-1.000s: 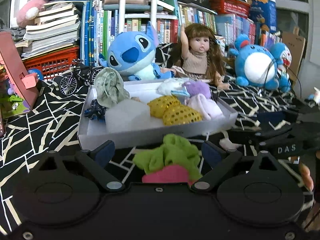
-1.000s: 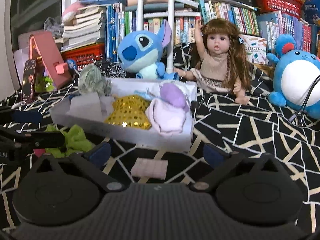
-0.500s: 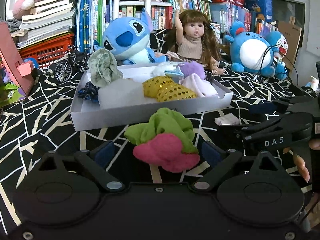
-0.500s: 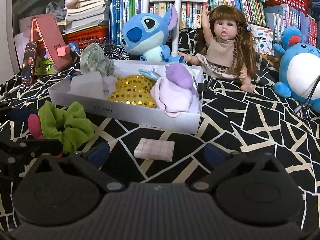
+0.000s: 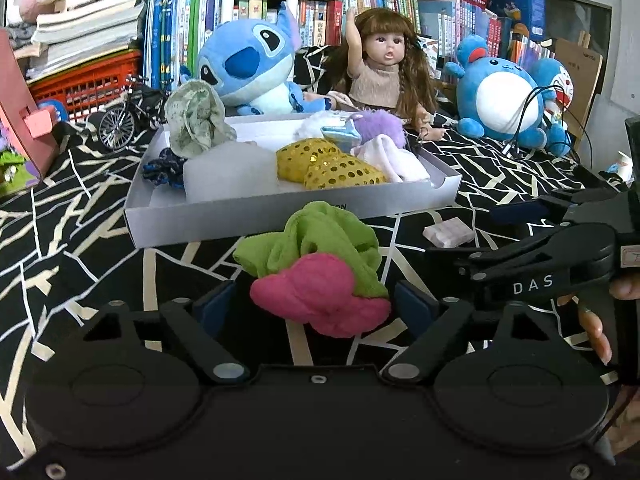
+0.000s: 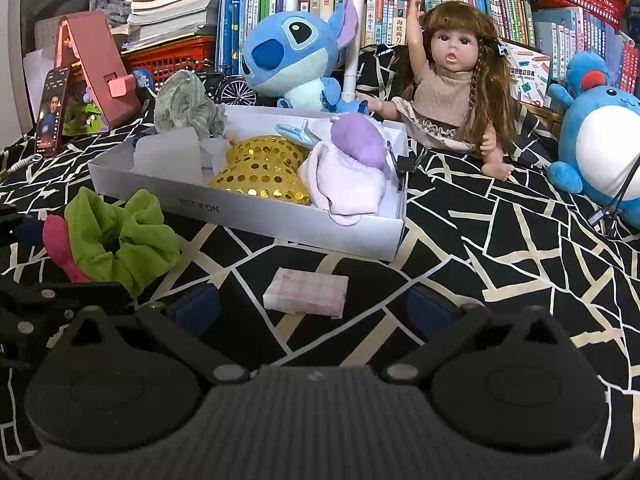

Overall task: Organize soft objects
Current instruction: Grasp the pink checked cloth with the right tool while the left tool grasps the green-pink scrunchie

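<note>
A wall of books and a red crate back the black cloth (image 5: 72, 216) with its pale crackle lines, and the blue plush (image 5: 244, 68) and the doll (image 5: 384, 68) sit behind the white tray (image 5: 248, 216).

From my left wrist: over the last second the green scrunchie (image 5: 320, 236) and the pink one (image 5: 320, 300) tucked under it have come up out of the bottom of my view and now sit clear in front of the tray's near wall. My left hand-held gripper (image 5: 316, 300) stands wide, its blue pads either side of the pair and not touching them. I judge I have backed off to line up a grasp, so this pair is not yet in the tray. The green is a crumpled, ruffled loop; the pink is a plump, smooth-knit lump.

From my right wrist: the small pink checked pad (image 6: 306, 290) has grown nearer and now lies just ahead of my right hand-held gripper (image 6: 312, 308), which is also spread wide and empty. The pad is flat, folded, square-edged, on the cloth just short of the tray (image 6: 280, 220). The green scrunchie (image 6: 120, 240) shows at left, apart from the tray.
</note>
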A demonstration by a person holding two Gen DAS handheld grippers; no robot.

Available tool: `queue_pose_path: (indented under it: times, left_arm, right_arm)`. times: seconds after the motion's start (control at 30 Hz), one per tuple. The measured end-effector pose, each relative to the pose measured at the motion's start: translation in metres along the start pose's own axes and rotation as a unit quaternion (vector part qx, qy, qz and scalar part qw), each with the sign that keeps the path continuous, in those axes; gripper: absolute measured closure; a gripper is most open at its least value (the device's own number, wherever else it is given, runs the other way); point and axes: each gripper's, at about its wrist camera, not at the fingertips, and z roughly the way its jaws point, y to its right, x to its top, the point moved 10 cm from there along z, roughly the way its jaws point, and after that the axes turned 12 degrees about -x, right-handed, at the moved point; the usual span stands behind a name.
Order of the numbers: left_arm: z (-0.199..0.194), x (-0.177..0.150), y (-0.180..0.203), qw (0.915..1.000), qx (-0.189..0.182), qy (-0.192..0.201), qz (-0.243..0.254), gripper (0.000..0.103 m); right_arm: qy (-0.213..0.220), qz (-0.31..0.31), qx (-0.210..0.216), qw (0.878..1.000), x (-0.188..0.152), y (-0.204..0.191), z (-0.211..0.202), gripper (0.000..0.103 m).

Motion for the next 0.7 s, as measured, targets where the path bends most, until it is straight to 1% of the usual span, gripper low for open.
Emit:
queue_pose_path:
  times: [0.23, 0.47, 0.53, 0.7]
  left_arm:
    - [0.0009, -0.0019, -0.0006, 1.0, -0.007, -0.005, -0.006, 0.03]
    - [0.0006, -0.0022, 0.0016, 0.9999, -0.01, -0.005, -0.006, 0.033]
    - [0.0007, -0.0022, 0.0015, 0.9999, -0.01, -0.005, -0.007, 0.035]
    - [0.0008, -0.0028, 0.0026, 0.9999, -0.012, -0.007, -0.009, 0.036]
  right_arm:
    - [-0.001, -0.003, -0.004, 1.0, -0.0001, -0.0005, 0.0022, 0.0]
    - [0.002, -0.007, -0.01, 1.0, 0.0007, -0.0009, 0.0036, 0.0]
    - [0.002, -0.008, -0.01, 1.0, 0.0001, -0.0015, 0.0035, 0.001]
    - [0.003, -0.011, -0.008, 1.0, -0.0012, -0.0036, 0.0028, 0.007]
